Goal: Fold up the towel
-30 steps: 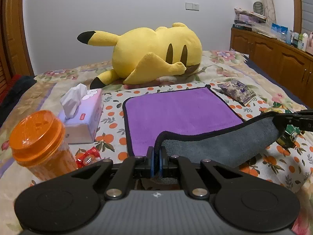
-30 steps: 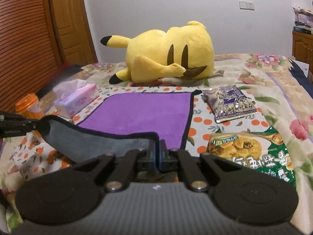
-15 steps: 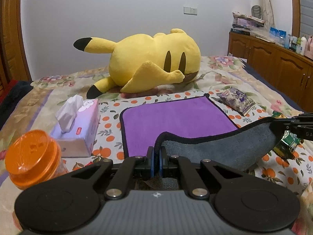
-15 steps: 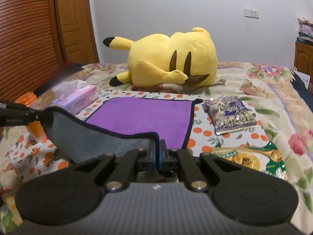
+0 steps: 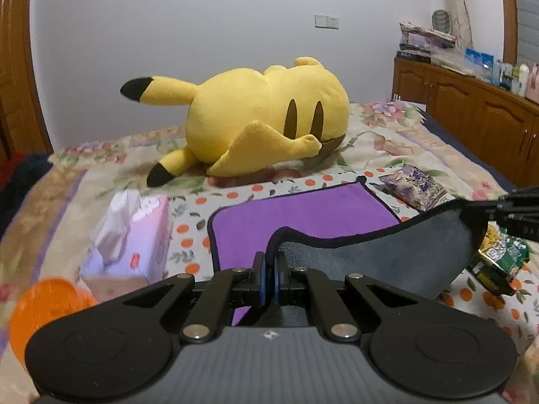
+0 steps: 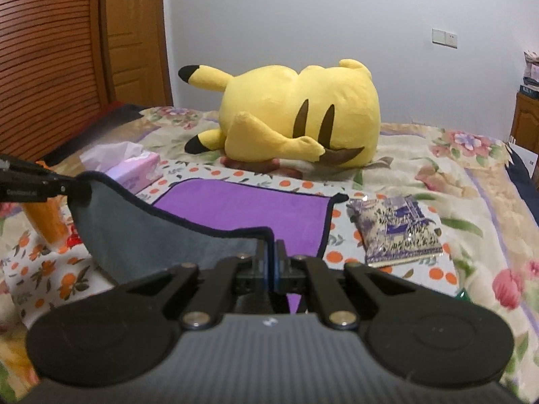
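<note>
Both the left gripper (image 5: pixel 268 266) and the right gripper (image 6: pixel 270 262) are clenched on near corners of the purple towel with grey underside and black trim (image 5: pixel 303 215), lifted edge strung crosswise between them, far edge lying flat straight ahead.

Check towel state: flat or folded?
Partly folded. Both claws, left and right, hold the towel's near edge lifted, grey underside showing; the far purple half lies flat on the bed.

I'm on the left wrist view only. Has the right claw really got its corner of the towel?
Observer: Yes, the right claw is shut on the towel at its black hem.
Operator: Is the purple snack packet touching the towel?
Observer: No, the purple snack packet lies flat beside it, with dotted cloth showing between.
Operator: Where's my claw from there?
Observer: The left claw holds the other corner, in front of the orange jar.
</note>
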Action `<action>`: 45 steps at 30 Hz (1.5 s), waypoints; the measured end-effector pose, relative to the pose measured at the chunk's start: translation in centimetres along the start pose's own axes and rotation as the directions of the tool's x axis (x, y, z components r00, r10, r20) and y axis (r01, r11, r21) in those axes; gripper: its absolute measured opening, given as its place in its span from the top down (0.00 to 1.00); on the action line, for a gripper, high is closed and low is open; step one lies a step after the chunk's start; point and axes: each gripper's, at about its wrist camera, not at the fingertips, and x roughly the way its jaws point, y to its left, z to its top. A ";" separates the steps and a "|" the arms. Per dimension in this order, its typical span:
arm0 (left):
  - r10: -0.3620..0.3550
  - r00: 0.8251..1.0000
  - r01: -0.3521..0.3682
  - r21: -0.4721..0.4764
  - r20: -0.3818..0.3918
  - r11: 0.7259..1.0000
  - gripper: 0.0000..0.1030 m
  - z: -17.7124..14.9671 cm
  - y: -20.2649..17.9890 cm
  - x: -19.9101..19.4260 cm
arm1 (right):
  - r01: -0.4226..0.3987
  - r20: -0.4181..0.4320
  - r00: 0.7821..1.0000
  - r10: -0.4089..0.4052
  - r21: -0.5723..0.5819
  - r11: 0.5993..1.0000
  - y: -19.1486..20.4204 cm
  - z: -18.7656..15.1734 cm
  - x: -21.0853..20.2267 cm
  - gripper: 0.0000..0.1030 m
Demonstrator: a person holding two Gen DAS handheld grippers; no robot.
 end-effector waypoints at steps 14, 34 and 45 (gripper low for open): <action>0.031 0.999 -0.031 -0.008 0.028 0.999 0.93 4.1 1.2 2.6 | 0.021 0.030 0.999 -0.019 -0.042 0.999 -1.5 3.0 2.8 0.96; 0.146 0.985 -0.143 -0.039 0.088 0.989 0.92 7.9 2.0 7.7 | 0.077 0.097 0.993 -0.071 -0.060 0.995 -2.6 6.5 7.9 0.97; 0.229 0.969 -0.223 -0.069 0.092 0.972 0.92 7.0 1.7 11.3 | 0.121 0.079 0.990 -0.118 -0.032 0.992 -3.4 5.8 11.2 0.97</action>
